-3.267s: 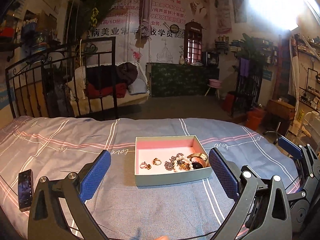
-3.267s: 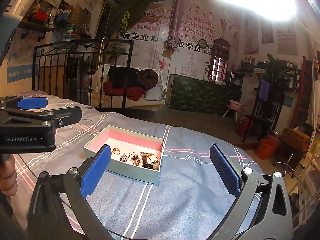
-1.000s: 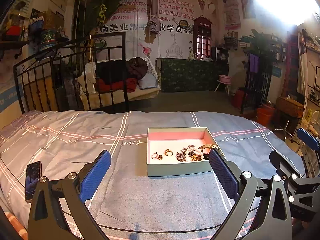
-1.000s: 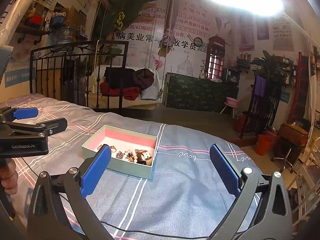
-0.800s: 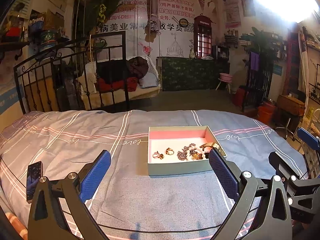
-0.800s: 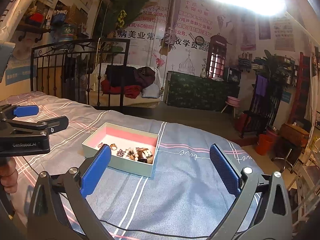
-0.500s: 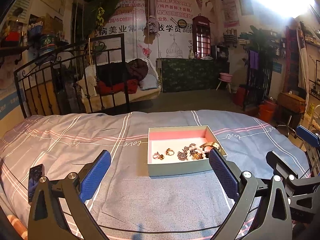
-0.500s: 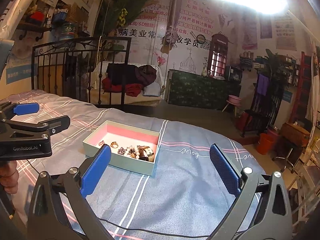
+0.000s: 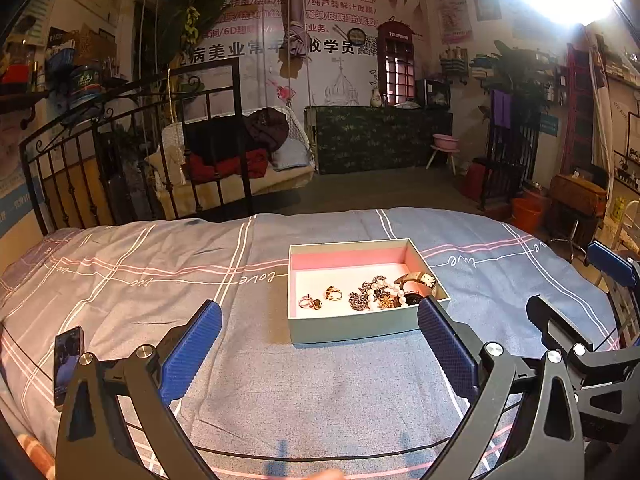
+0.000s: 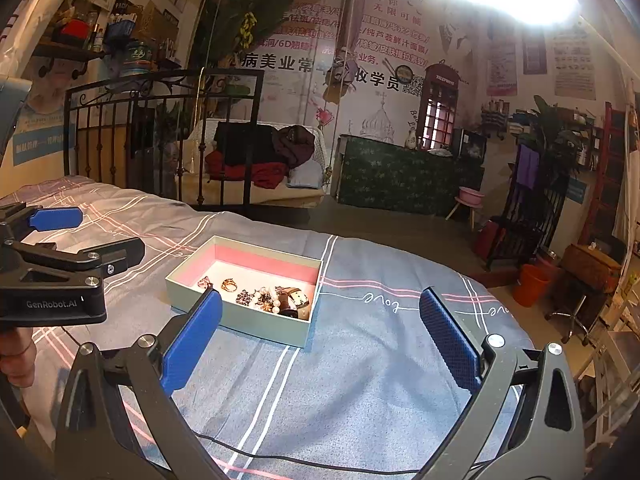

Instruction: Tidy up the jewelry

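A pale green box with a pink and white inside sits on the bed; it also shows in the right wrist view. Inside lie two rings, a bead and pearl tangle and a watch. My left gripper is open and empty, hovering just short of the box. My right gripper is open and empty, to the right of the box. The left gripper also shows in the right wrist view, and the right gripper in the left wrist view.
The bed has a grey-blue striped sheet. A phone lies on it at the left. A black cable runs across the near sheet. A black iron bed frame stands behind, with a cluttered room beyond.
Both grippers have drifted slightly; the box sits a little further right in the left wrist view than 3.3 s ago. Both stay open and empty. The jewelry has not moved.
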The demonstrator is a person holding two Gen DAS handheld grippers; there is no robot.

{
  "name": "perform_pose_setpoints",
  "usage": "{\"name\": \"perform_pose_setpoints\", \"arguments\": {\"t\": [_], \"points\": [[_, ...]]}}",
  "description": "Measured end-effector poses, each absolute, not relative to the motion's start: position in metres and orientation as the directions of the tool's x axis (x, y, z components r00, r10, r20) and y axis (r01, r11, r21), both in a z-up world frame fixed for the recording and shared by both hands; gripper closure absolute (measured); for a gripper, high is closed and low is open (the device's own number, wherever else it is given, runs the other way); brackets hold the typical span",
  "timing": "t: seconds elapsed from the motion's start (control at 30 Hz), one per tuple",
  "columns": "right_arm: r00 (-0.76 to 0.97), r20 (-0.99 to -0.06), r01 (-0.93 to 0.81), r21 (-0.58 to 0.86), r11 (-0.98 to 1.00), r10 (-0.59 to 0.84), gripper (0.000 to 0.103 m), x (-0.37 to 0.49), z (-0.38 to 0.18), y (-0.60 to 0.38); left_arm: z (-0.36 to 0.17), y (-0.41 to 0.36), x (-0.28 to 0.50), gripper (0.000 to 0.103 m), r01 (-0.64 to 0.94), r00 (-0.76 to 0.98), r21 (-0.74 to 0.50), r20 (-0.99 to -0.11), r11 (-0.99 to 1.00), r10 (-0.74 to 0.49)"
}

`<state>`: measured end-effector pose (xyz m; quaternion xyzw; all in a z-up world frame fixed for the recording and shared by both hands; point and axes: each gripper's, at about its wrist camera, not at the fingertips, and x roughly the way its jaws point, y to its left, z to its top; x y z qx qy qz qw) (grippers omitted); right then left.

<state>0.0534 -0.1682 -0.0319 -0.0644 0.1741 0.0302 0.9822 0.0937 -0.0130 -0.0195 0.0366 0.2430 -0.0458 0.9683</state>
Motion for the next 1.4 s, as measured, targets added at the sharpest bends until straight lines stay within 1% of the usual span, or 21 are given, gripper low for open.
{"name": "perform_pose_setpoints", "arguments": {"t": [0.87, 1.4], "points": [[0.929, -0.367, -0.087, -0.115, 0.990, 0.039, 0.006, 0.059, -0.039, -0.169, -0.021, -0.009, 0.099, 0.006, 0.092, 0.874, 0.042, -0.482, 0.995, -0.060], [0.911, -0.412, -0.090, -0.105, 0.990, 0.039, 0.006, 0.069, -0.050, -0.173, -0.035, -0.007, 0.114, 0.006, 0.084, 0.852, 0.042, -0.521, 0.996, -0.050]]}}
